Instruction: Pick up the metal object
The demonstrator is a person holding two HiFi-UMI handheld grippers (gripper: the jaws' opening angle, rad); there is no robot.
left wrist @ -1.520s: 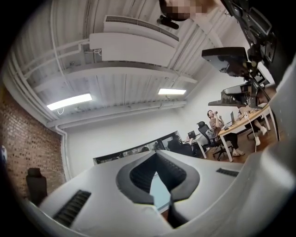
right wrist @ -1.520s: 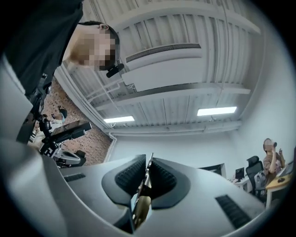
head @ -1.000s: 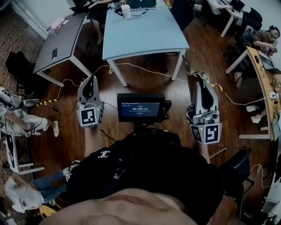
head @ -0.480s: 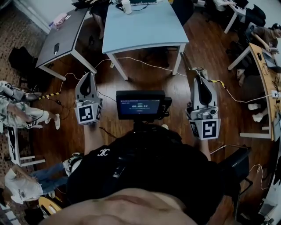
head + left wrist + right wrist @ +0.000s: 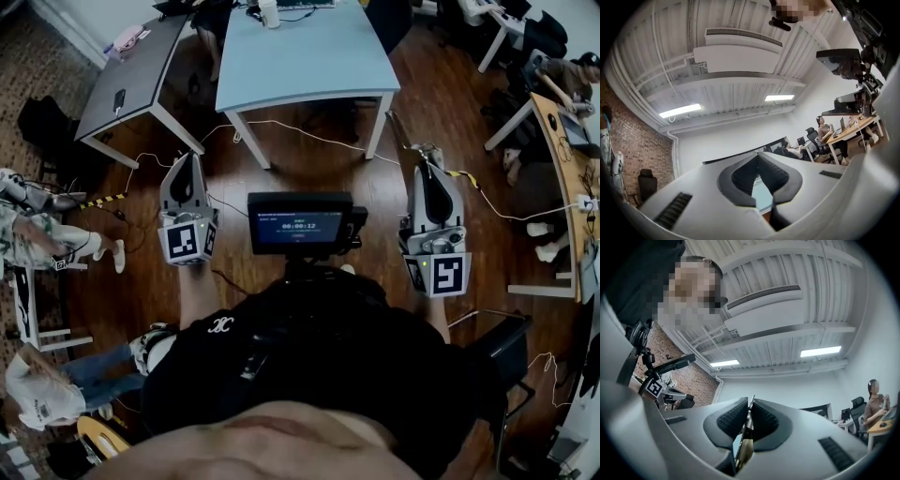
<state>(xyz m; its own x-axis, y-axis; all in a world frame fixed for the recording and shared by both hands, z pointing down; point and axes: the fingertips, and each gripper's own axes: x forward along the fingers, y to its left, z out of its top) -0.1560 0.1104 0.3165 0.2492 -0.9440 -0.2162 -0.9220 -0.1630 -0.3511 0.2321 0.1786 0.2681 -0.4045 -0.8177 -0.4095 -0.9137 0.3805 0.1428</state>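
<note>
Fingers (image 5: 732, 417) of the right gripper (image 5: 751, 401) are clamped on a thin, flat metal object (image 5: 744, 448), which stands edge-on between them, held in the air and aimed toward the ceiling. The left gripper (image 5: 757, 157) has its fingers closed together with nothing between them. A small screen (image 5: 300, 225) sits between the two grippers.

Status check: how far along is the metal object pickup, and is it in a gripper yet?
Done: the thin metal object is clamped between the jaws of the right gripper, which is held up in the air, clear of any table. In hand: only that hold. The left gripper is shut on nothing. Left: apparently nothing of the pickup itself.
</note>
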